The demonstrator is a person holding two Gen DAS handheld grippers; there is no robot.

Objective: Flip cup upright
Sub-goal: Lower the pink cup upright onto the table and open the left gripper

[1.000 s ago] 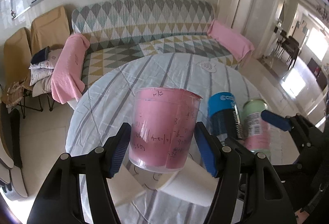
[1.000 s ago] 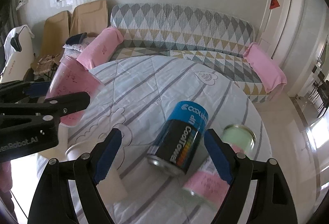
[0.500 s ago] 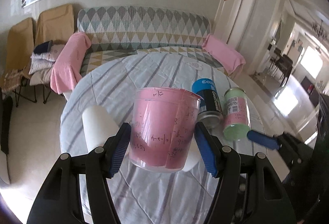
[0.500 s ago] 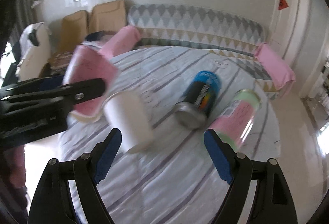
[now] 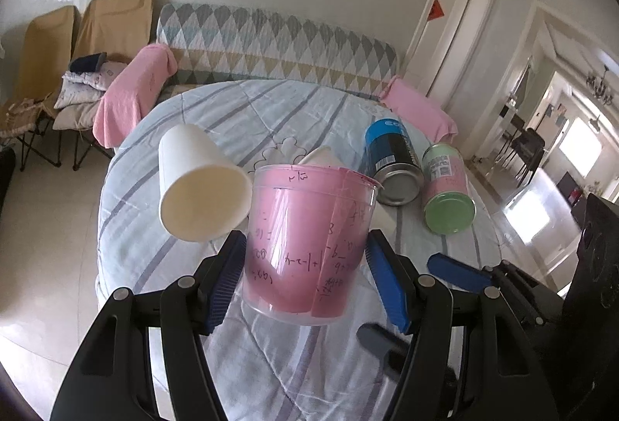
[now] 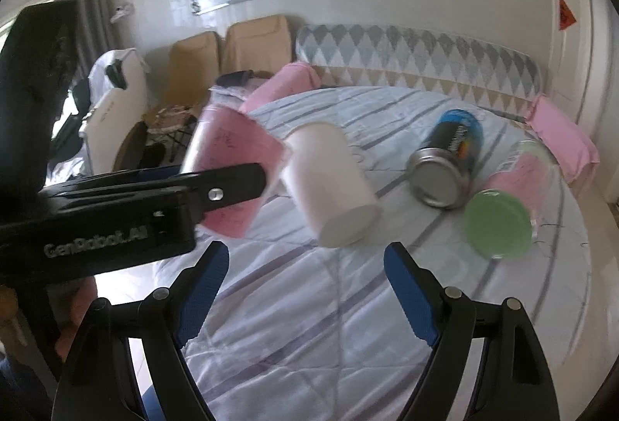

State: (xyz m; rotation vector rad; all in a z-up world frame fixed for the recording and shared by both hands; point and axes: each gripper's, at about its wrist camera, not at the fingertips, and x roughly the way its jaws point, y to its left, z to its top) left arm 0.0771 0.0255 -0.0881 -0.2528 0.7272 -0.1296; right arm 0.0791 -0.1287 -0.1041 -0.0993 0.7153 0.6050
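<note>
"GenRobot.AI" on the left gripper (image 6: 240, 185) body, illegible handwritten marks on the pink cup (image 5: 309, 243)

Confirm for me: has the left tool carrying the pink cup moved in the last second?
Yes. The left tool rose and pulled back with the pink cup: the sofa now sits higher and farther off, and more of the striped table shows.

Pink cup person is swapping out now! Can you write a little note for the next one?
Left gripper: shut on the pink cup, held above the table, rim up.
Right gripper: open, holding nothing, over the table.
White cup lies on its side beside the pink cup; two cans lie further right.
Done: pink cup lifted and turned upright.
Left: set it down standing, then let go.
</note>
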